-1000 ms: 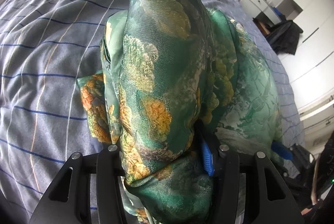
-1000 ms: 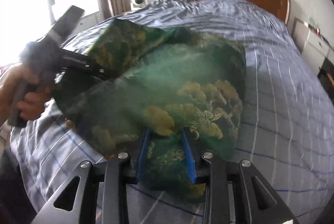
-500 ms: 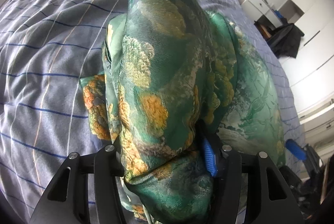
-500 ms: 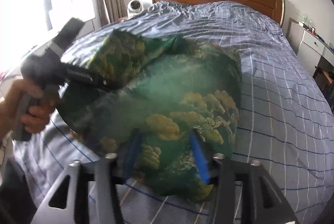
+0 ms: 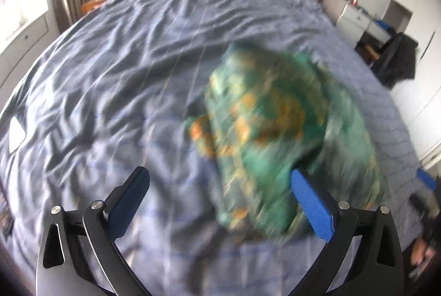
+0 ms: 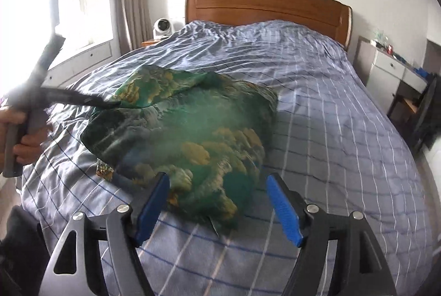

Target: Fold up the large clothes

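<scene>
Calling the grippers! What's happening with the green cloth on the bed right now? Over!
Left gripper open, jaws just spread wide. Right gripper open, just opened. Green cloth bundled loose on the bed, nothing gripping it. Nothing in the way.

**Colours on the bed**

The garment is deep green with a print of yellow and orange clumps. The bed cover is grey-blue with a check of thin white and dark blue lines. The headboard is warm brown wood. The right tongs have bright blue pads on black arms.
</scene>
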`<state>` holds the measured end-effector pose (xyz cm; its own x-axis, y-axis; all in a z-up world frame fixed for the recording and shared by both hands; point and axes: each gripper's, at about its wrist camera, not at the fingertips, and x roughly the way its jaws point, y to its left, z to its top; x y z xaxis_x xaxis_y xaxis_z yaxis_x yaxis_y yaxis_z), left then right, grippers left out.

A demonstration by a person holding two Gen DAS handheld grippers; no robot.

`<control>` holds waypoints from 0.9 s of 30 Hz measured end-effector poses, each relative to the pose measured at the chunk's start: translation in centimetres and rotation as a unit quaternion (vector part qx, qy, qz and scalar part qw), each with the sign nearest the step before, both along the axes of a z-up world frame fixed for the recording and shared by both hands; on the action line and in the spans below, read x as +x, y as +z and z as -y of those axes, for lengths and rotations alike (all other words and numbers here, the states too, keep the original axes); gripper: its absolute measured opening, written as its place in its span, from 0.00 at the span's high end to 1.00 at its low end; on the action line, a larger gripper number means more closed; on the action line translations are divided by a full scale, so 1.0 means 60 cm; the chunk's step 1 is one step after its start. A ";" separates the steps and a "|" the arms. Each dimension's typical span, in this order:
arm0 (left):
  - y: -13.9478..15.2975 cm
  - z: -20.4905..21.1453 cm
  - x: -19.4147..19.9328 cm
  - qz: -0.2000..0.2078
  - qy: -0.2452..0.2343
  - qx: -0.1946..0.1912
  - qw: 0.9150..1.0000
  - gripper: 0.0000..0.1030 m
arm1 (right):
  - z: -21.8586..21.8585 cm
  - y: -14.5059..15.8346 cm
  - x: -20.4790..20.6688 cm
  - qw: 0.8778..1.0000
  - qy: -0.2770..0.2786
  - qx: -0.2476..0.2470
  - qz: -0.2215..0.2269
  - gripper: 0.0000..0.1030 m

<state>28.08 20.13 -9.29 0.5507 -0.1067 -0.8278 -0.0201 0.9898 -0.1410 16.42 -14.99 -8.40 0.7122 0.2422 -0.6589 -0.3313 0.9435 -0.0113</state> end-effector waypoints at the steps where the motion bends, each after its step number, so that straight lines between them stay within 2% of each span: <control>1: -0.004 -0.016 -0.011 -0.010 0.005 -0.007 1.000 0.01 | 0.013 0.002 -0.004 1.000 -0.009 0.006 -0.003 0.27; 4: -0.005 -0.065 -0.057 0.003 0.054 -0.004 0.999 0.01 | 0.048 0.011 -0.010 0.999 -0.042 0.013 -0.007 0.24; 6: 0.000 -0.104 -0.089 0.034 0.078 0.006 0.996 0.01 | 0.061 0.016 -0.016 0.998 -0.061 0.010 -0.008 0.24; 8: 0.003 -0.122 -0.099 0.047 0.079 0.013 0.996 0.01 | 0.078 0.025 -0.024 0.998 -0.067 0.013 0.001 0.24; 10: 0.003 -0.133 -0.099 0.038 0.075 0.027 0.996 0.02 | 0.091 0.032 -0.031 0.998 -0.067 0.017 0.013 0.23; 12: 0.014 -0.132 -0.093 0.038 0.057 -0.003 0.998 0.02 | 0.096 0.032 -0.033 0.998 -0.057 0.021 0.022 0.19; 13: 0.026 -0.126 -0.086 0.046 0.040 -0.043 0.997 0.02 | 0.095 0.027 -0.033 0.998 -0.050 0.019 0.020 0.19; 17: 0.055 -0.081 -0.037 0.053 -0.019 -0.159 0.986 0.01 | 0.086 0.016 -0.027 0.999 -0.033 0.031 -0.005 0.19; 18: 0.058 -0.063 -0.020 0.050 -0.037 -0.176 0.982 0.01 | 0.081 0.015 -0.026 0.999 -0.027 0.038 -0.008 0.19; 20: 0.045 -0.031 0.024 0.032 -0.068 -0.191 0.979 0.01 | 0.066 0.018 -0.020 0.999 -0.009 0.042 -0.009 0.19; 22: 0.011 -0.008 0.067 -0.003 -0.074 -0.194 0.978 0.02 | 0.052 0.023 -0.013 0.999 0.003 0.041 -0.008 0.19; 25: -0.064 0.007 0.113 -0.068 -0.058 -0.184 0.979 0.02 | 0.036 0.027 0.012 0.999 0.016 0.046 -0.013 0.19; 27: -0.108 0.006 0.125 -0.093 -0.043 -0.171 0.980 0.01 | 0.031 0.025 0.033 0.998 0.023 0.047 -0.020 0.19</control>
